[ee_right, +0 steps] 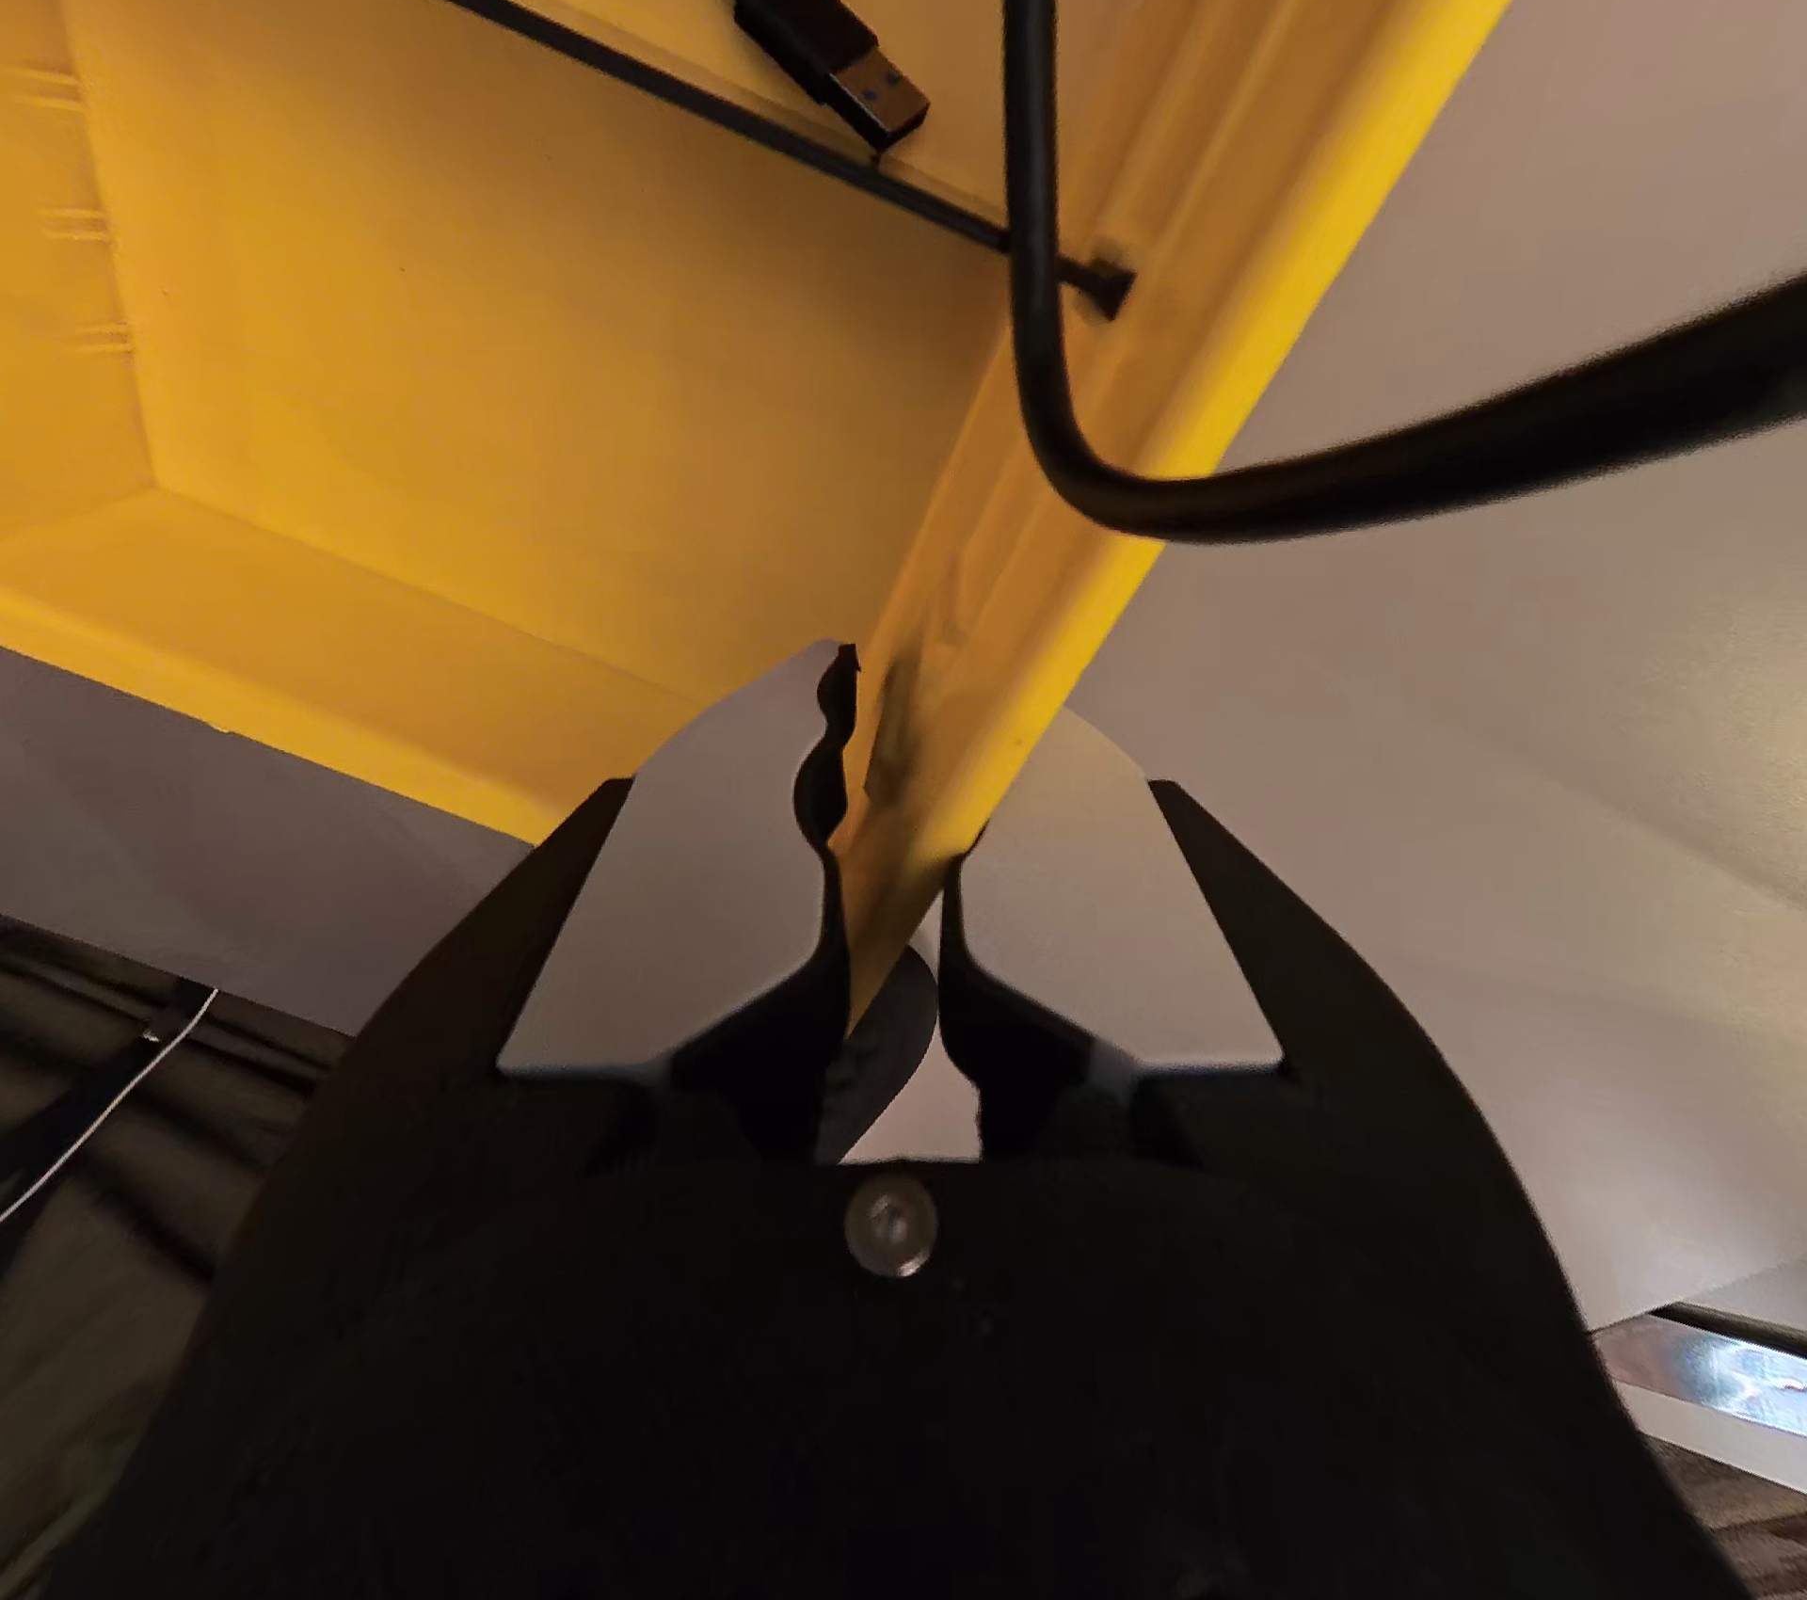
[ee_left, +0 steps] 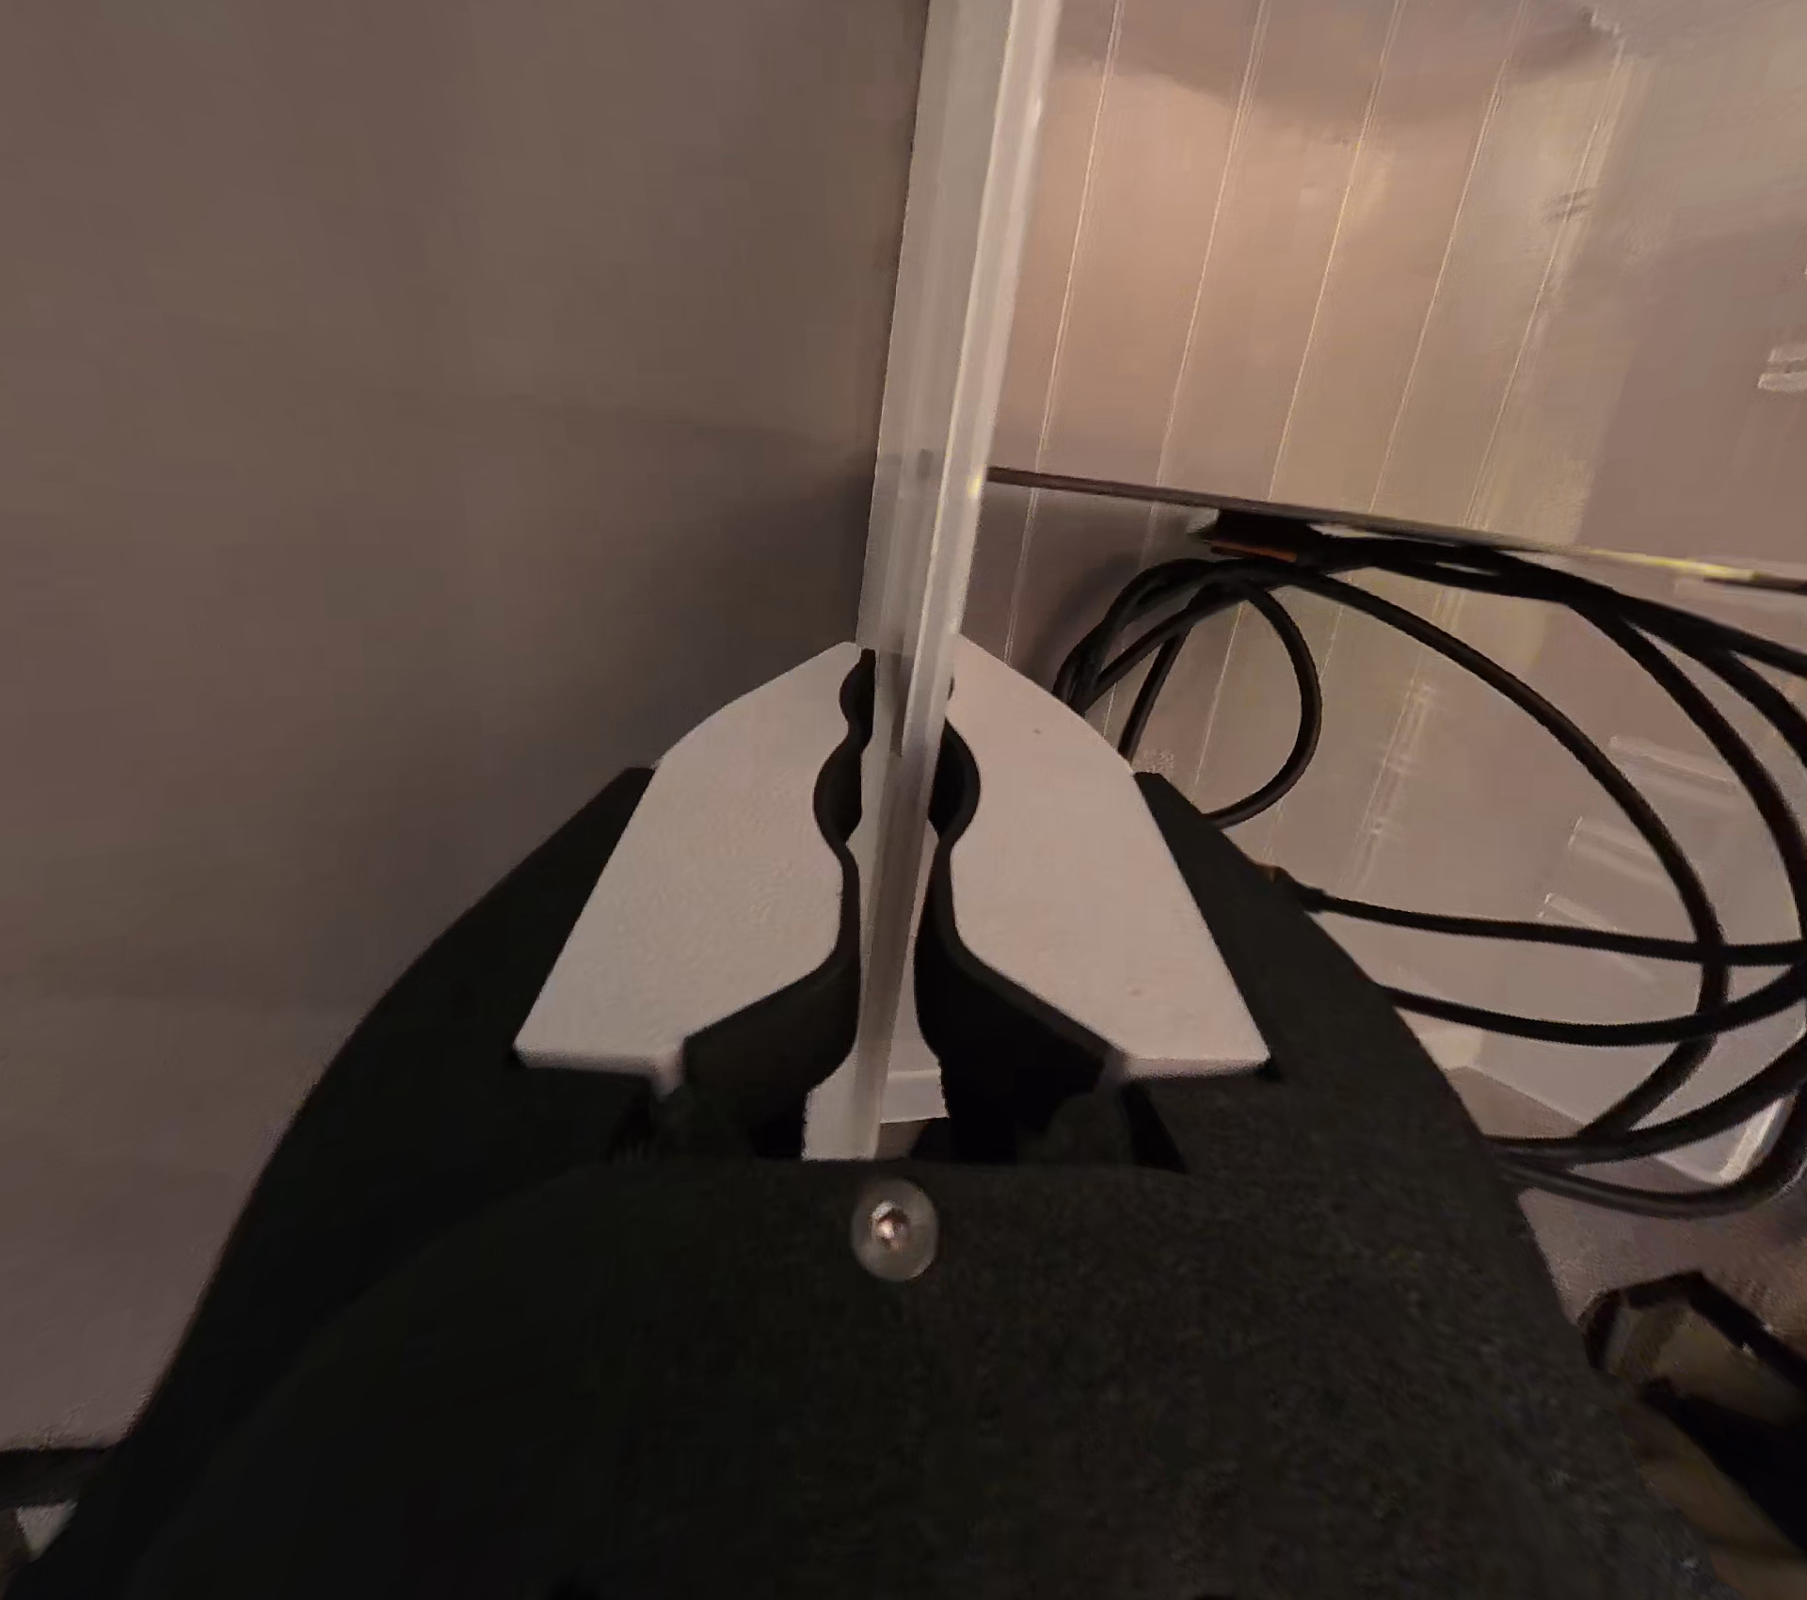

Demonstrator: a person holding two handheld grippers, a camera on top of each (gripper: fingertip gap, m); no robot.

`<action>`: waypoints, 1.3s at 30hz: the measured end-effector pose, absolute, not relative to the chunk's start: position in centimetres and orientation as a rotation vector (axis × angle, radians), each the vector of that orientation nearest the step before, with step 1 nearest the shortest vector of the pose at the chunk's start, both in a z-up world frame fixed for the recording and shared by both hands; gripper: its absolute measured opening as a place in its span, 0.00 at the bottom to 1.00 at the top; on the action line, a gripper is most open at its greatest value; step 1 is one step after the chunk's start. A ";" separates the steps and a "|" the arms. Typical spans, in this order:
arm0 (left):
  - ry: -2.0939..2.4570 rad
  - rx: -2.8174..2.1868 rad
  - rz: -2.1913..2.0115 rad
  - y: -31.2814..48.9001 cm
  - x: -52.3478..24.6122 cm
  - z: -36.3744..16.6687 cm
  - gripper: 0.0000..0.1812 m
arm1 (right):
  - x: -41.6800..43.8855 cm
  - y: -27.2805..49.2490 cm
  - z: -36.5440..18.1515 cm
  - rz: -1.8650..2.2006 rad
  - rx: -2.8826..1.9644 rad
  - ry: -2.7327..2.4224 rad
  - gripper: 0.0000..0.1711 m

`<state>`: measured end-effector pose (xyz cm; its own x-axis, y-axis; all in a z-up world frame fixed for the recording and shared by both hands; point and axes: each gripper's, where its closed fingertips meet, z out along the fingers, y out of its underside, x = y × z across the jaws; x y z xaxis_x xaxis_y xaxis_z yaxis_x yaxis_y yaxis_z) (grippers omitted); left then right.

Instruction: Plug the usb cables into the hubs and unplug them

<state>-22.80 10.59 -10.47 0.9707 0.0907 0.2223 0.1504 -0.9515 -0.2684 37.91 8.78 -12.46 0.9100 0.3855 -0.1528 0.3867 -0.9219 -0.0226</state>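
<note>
My left gripper [ee_left: 904, 663] is shut on the upright edge of a clear plastic bin [ee_left: 978, 233]. Coiled black cables [ee_left: 1305, 702] lie inside that bin, to the right of the fingers. My right gripper [ee_right: 939, 702] is shut on the rim of a yellow bin [ee_right: 1222, 233]. Inside the yellow bin lie more black cables and a loose black USB plug [ee_right: 831, 57] with a blue-lined metal tip. One black cable [ee_right: 1027, 135] runs over the yellow rim and off to the right. No hub is in view.
A thin black bar [ee_right: 684, 86] crosses the inside of the yellow bin; a similar dark strip [ee_left: 1369, 521] shows through the clear bin. A plain grey surface [ee_left: 391, 380] fills the left. A shiny metal piece [ee_right: 1740, 1397] sits at lower right. Across from one pair of fingers to the other is roughly 60 cm.
</note>
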 end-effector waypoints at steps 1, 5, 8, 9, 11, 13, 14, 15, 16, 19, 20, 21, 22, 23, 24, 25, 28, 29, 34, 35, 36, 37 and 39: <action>-0.206 -2.832 -0.296 10.4 -23.2 -10.5 0.03 | 37.9 8.8 -12.5 -0.239 3.061 0.618 0.09; -0.156 -2.874 -0.236 10.1 -22.6 -10.6 0.03 | 38.0 8.8 -12.5 -0.206 3.059 0.602 0.08; -0.036 -2.909 -0.213 10.3 -20.5 -10.6 0.02 | 37.7 8.7 -12.5 -0.185 3.056 0.598 0.08; -0.001 -2.915 -0.212 10.4 -19.7 -10.6 0.02 | 37.5 8.7 -12.5 -0.179 3.055 0.601 0.08; 0.082 -2.922 -0.195 10.7 -18.1 -10.7 0.03 | 37.0 8.8 -12.5 -0.172 3.053 0.613 0.09; 0.144 -2.929 -0.176 10.9 -16.7 -10.7 0.03 | 36.5 8.9 -12.5 -0.154 3.054 0.625 0.09; 0.160 -2.932 -0.162 11.0 -16.2 -10.8 0.03 | 36.3 9.0 -12.5 -0.137 3.055 0.632 0.09; 0.185 -2.933 -0.144 11.1 -15.7 -10.8 0.03 | 36.1 9.1 -12.5 -0.125 3.057 0.637 0.10; 0.212 -2.935 -0.127 11.1 -15.4 -10.8 0.03 | 35.8 9.1 -12.5 -0.124 3.059 0.641 0.10; 0.243 -2.939 -0.121 11.0 -14.6 -10.9 0.03 | 35.1 9.1 -12.5 -0.126 3.061 0.660 0.11; 0.249 -2.944 -0.123 10.9 -14.5 -11.0 0.03 | 34.8 9.1 -12.5 -0.125 3.060 0.668 0.11; 0.261 -2.951 -0.120 10.8 -14.4 -11.1 0.03 | 34.6 9.1 -12.5 -0.121 3.060 0.674 0.12; 0.281 -2.960 -0.115 10.7 -14.3 -11.2 0.04 | 34.5 9.1 -12.5 -0.106 3.061 0.676 0.13; 0.313 -2.978 -0.119 10.4 -14.1 -11.4 0.05 | 34.4 9.0 -12.5 -0.079 3.061 0.676 0.13; 0.334 -2.995 -0.124 10.1 -13.9 -11.5 0.06 | 34.3 9.1 -12.6 -0.041 3.061 0.683 0.14; 0.340 -3.007 -0.132 9.8 -13.8 -11.6 0.06 | 34.3 9.1 -12.6 -0.008 3.059 0.696 0.16; 0.388 -3.023 -0.134 9.5 -13.6 -11.6 0.06 | 33.6 8.9 -12.6 0.002 3.052 0.732 0.19; 0.398 -3.022 -0.141 9.5 -13.5 -11.6 0.06 | 33.4 8.8 -12.5 -0.015 3.051 0.742 0.19; 0.468 -3.009 -0.182 9.5 -13.3 -11.6 0.08 | 33.0 8.5 -12.4 -0.142 3.035 0.727 0.20; 0.490 -3.003 -0.192 9.6 -13.3 -11.6 0.09 | 33.0 8.5 -12.3 -0.147 3.037 0.724 0.20; 0.509 -2.996 -0.199 9.6 -13.3 -11.5 0.10 | 33.0 8.6 -12.2 -0.144 3.044 0.728 0.20; 0.519 -2.981 -0.202 9.8 -13.2 -11.3 0.11 | 33.0 8.7 -11.9 -0.133 3.056 0.739 0.20; 0.528 -2.934 -0.205 10.2 -13.2 -10.5 0.11 | 33.1 8.8 -11.2 -0.111 3.084 0.757 0.20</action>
<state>-13.19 10.23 -10.49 0.9286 -0.3554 0.1072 -0.3344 -0.9262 -0.1741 33.10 8.83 -11.24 0.8840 0.4637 -0.0589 0.4612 -0.8858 -0.0516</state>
